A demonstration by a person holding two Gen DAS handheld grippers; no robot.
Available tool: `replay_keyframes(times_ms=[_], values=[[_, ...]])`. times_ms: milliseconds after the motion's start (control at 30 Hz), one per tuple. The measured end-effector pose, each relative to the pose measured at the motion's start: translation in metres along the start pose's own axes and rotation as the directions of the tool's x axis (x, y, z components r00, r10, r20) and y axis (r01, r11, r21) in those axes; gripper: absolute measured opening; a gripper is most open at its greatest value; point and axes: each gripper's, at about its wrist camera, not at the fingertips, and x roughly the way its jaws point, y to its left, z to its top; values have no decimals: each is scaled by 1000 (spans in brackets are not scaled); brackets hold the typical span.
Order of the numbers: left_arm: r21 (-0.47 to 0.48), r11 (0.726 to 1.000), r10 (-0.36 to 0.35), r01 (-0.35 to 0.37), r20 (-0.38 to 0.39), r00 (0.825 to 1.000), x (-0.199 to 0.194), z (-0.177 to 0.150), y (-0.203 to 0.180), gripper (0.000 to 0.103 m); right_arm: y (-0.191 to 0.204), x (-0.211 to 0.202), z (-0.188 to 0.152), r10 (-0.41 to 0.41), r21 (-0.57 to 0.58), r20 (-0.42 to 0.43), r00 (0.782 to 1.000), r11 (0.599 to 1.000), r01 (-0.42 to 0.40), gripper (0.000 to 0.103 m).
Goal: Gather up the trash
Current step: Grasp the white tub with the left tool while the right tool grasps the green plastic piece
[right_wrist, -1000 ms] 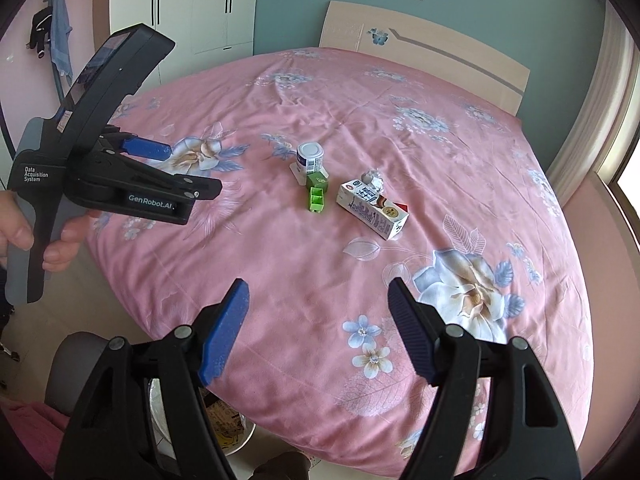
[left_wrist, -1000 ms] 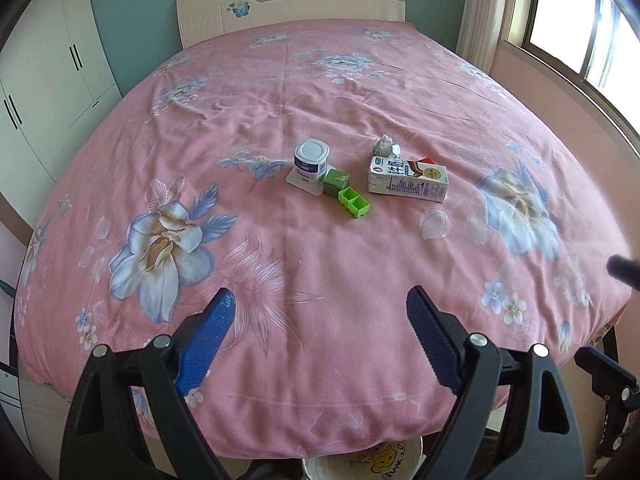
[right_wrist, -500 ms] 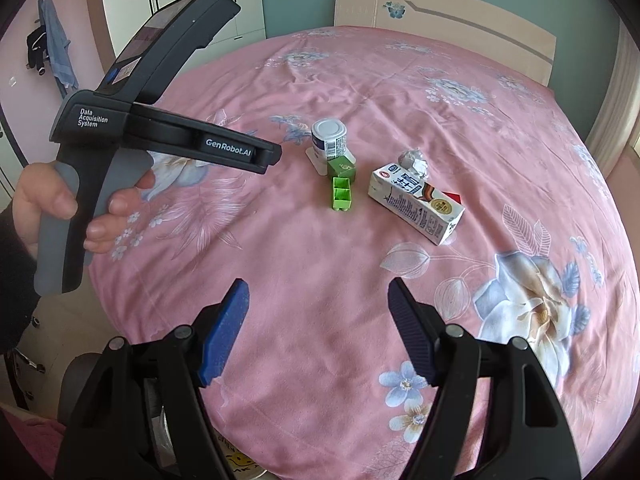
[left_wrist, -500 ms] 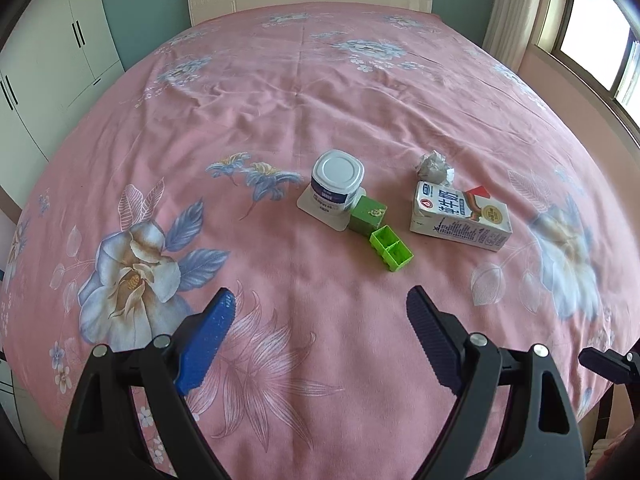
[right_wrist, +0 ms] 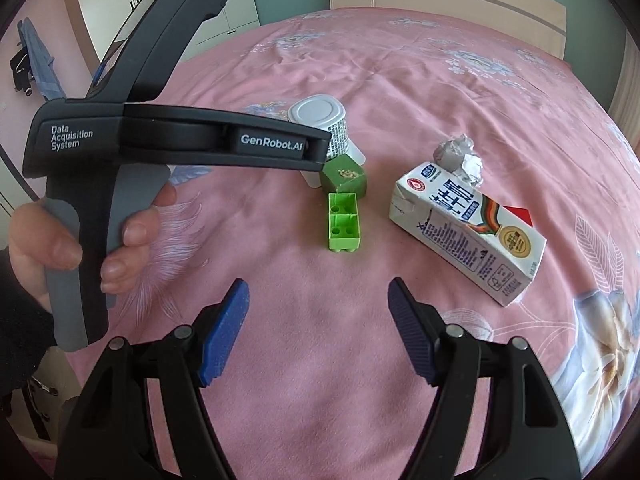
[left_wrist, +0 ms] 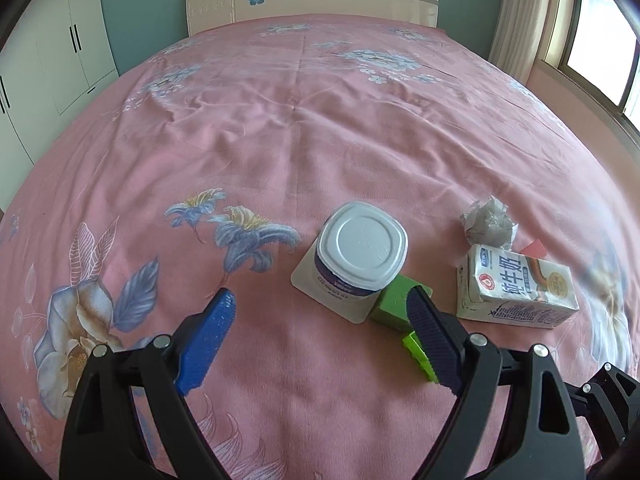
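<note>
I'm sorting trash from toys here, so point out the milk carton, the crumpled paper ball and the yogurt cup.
milk carton (right_wrist: 472,236): right wrist view, on its printed side panel.
crumpled paper ball (right_wrist: 460,156): right wrist view, on its creased middle.
yogurt cup (left_wrist: 362,244): left wrist view, on its upturned white base.

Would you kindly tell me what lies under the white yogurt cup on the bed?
A flat white sheet, perhaps its peeled lid, lies under the yogurt cup, edges poking out. What the cup covers, including the sheet's middle, stays hidden.

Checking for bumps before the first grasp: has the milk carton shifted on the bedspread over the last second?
No. The milk carton lies on its side beside the crumpled paper ball, right of the green brick, as before; only the cameras have come closer.
</note>
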Motion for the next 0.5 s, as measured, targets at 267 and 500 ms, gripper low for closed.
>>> replay_keyframes(times_ms=[267,500], values=[[41,999,-34,32,38,999,28,10,0,89,-16,54,19,14,48,-12,1000,999,-13,62],[65,995,-82,77,69,994,37,16,-2,81,-23,67,32,23,80,-3,1000,997,-23,38]])
